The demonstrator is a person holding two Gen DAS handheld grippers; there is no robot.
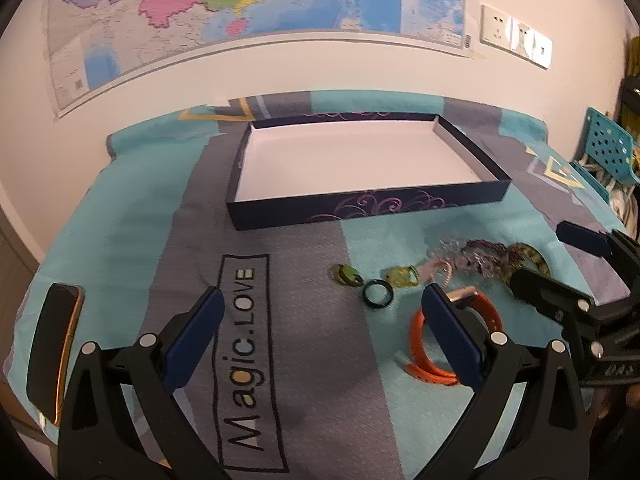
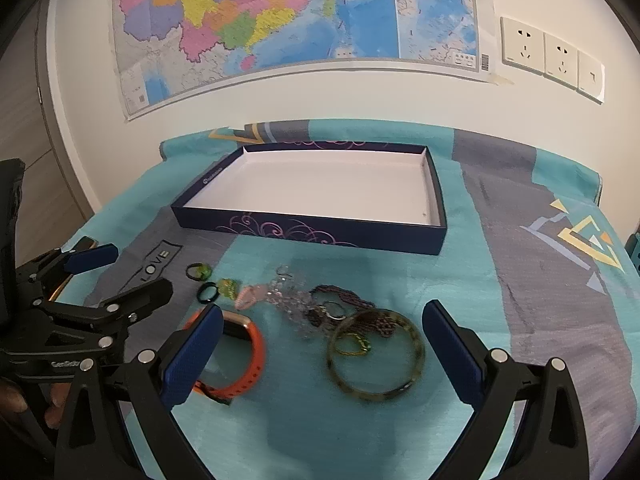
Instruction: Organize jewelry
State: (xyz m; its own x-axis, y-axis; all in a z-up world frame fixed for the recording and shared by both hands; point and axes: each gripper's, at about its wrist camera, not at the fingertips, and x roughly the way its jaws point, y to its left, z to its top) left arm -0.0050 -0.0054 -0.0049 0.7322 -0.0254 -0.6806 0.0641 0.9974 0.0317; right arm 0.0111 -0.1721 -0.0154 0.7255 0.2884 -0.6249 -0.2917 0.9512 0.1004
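A shallow dark blue box (image 1: 368, 210) (image 2: 312, 232) with a white inside lies open and empty on the cloth. In front of it lie loose pieces: a green ring (image 1: 347, 275) (image 2: 199, 271), a dark ring (image 1: 378, 293) (image 2: 208, 292), an orange watch band (image 1: 424, 356) (image 2: 246, 364), a tangle of chains (image 1: 476, 258) (image 2: 320, 304) and a mottled bangle (image 2: 376, 354). My left gripper (image 1: 324, 300) is open above the cloth, left of the band. My right gripper (image 2: 324, 316) is open around the bangle area, above it.
A teal and grey cloth (image 1: 280, 320) printed "Magic.LOVE" covers the table. A phone (image 1: 54, 352) lies at the left edge. A wall with a map (image 2: 280, 20) and sockets (image 2: 552, 58) stands behind. A blue chair (image 1: 604, 148) is at the right.
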